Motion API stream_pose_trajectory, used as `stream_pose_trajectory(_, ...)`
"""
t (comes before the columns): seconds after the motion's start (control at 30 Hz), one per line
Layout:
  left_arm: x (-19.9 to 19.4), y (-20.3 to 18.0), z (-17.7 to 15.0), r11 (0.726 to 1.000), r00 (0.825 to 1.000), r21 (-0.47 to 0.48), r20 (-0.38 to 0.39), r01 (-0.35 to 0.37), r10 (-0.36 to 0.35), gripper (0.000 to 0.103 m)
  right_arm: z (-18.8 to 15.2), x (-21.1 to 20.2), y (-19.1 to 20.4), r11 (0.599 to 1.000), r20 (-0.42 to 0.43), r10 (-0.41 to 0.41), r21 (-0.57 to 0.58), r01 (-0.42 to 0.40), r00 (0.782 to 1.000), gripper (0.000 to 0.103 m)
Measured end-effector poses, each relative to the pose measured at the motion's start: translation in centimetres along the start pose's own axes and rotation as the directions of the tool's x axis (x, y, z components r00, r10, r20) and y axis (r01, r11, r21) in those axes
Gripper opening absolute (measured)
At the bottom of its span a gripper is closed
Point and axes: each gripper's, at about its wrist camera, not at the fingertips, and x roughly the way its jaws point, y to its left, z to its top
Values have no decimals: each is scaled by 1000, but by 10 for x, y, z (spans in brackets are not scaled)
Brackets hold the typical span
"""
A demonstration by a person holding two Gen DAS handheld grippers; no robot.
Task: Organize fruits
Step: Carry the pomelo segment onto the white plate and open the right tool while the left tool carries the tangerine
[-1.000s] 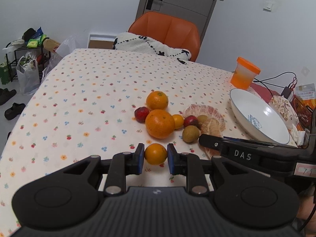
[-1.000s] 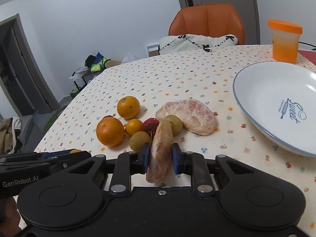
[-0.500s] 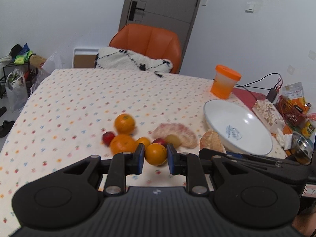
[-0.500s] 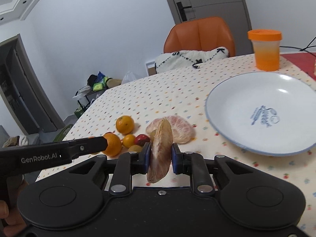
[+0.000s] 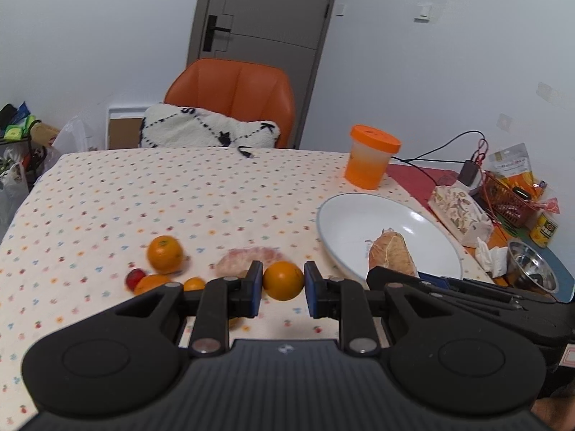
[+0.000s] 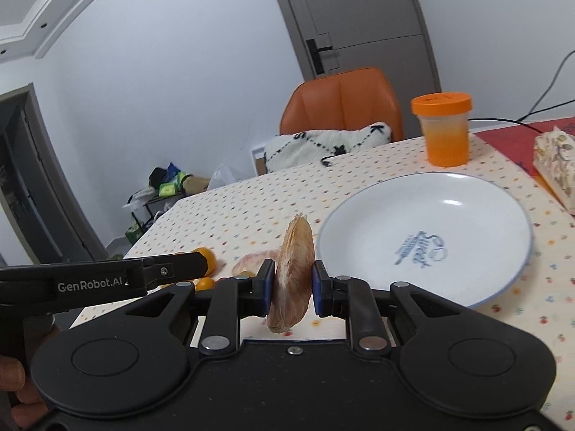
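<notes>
Left gripper [image 5: 283,289]: clamped on a small orange [image 5: 283,280], held above the flowered tablecloth [image 5: 143,208].
Right gripper [image 6: 290,289]: pinching a peeled pomelo segment [image 6: 293,276] upright, beside the white plate [image 6: 467,215].
Loose fruit: another orange [image 5: 164,254], a second pomelo piece [image 5: 240,262], small fruits nearby.

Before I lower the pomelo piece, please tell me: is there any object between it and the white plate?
Nothing visible blocks it. The right tool holds the pomelo segment just short of the white plate, which is empty in that view.
</notes>
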Motion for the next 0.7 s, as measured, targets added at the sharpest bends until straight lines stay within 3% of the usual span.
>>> stream_pose_trajectory(0.7,56,-46,13,997,998,56,-35,51,-49,23,6,-2,-59,991,43,-131,36,130,990,20)
